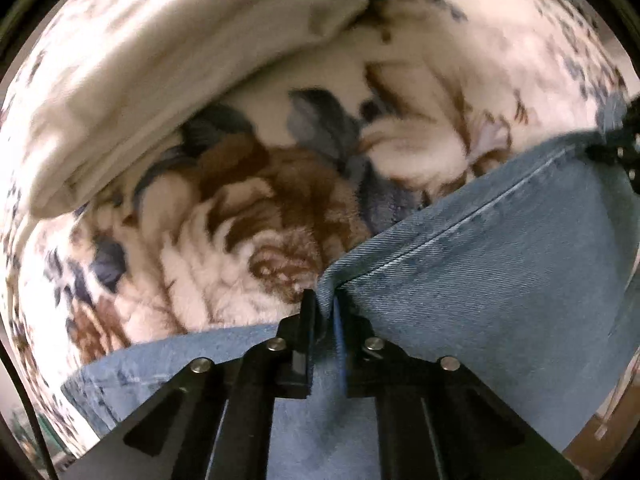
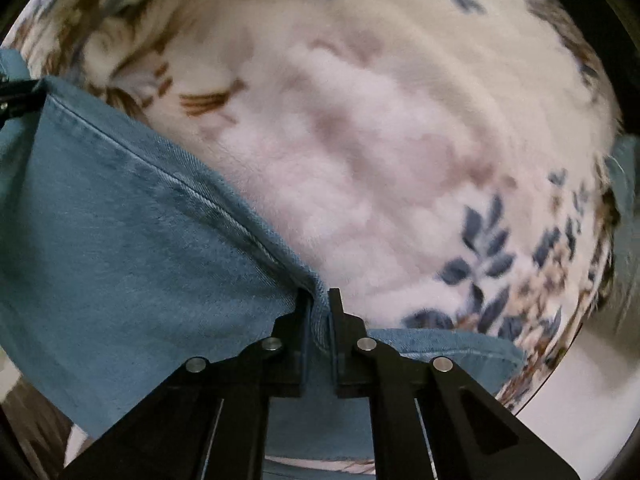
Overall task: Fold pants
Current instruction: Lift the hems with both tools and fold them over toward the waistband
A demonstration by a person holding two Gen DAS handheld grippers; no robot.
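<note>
Black linkage arms fill the bottom of the left wrist view, and just ahead of them the left gripper [image 1: 322, 304] is nearly closed, its jaws pinching a bunched corner of the blue jeans [image 1: 500, 280] so that denim fills the narrow gap between them. From that pinch a stitched hem runs up and to the right, pulled fairly straight, to the far edge of the picture where the tip of the right gripper [image 1: 618, 152] has hold of the other end; the cloth hangs below this line and more denim lies under the tool. Beyond the hem is a fluffy floral blanket [image 1: 240, 220], with a cream pillow [image 1: 140, 80] lying further off at the upper left. Seen from the right wrist, the same arrangement is mirrored: the right gripper [image 2: 320, 304] is likewise almost shut on a fold of jeans [image 2: 120, 240], and the hem climbs up and to the left to where the left gripper [image 2: 16, 96] shows as a dark tip at the frame edge. Open blanket [image 2: 360, 140] stretches ahead of both tools. So the held edge lies crosswise between the two tools, each at one end and neither nearer, with the rest of the garment trailing back beneath them; I judge the next move is to carry this edge forward together and lay it down evenly, keeping the hem taut so it does not sag
</note>
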